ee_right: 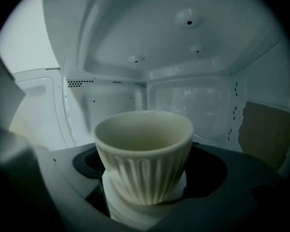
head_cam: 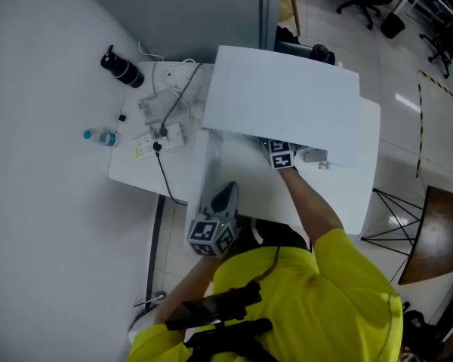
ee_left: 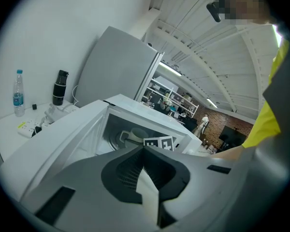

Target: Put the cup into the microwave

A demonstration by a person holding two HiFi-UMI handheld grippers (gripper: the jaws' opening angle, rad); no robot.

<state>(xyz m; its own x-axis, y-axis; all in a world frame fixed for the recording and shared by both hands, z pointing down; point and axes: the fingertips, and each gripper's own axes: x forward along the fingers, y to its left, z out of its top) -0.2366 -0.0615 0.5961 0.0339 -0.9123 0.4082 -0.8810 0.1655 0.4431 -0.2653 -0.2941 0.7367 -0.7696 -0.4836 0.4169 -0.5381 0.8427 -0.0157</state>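
Observation:
The white microwave (head_cam: pixel 287 104) stands open on the table, and my right arm reaches into it. Only the right gripper's marker cube (head_cam: pixel 281 155) shows at the opening in the head view. In the right gripper view, a cream ribbed cup (ee_right: pixel 145 153) sits upright between the jaws of my right gripper (ee_right: pixel 145 199), which are shut on its lower part inside the white cavity (ee_right: pixel 183 95). The left gripper view shows the cup (ee_left: pixel 135 135) inside the microwave (ee_left: pixel 135 112). My left gripper (head_cam: pixel 225 198) hangs in front of the microwave, shut and empty, its jaws (ee_left: pixel 146 180) meeting.
On the white table (head_cam: pixel 136 172), left of the microwave, lie a power strip with cables (head_cam: pixel 160 136), a black flask (head_cam: pixel 121 68) and a small water bottle (head_cam: pixel 100 136). A wooden chair seat (head_cam: pixel 438 232) stands on the floor at the right.

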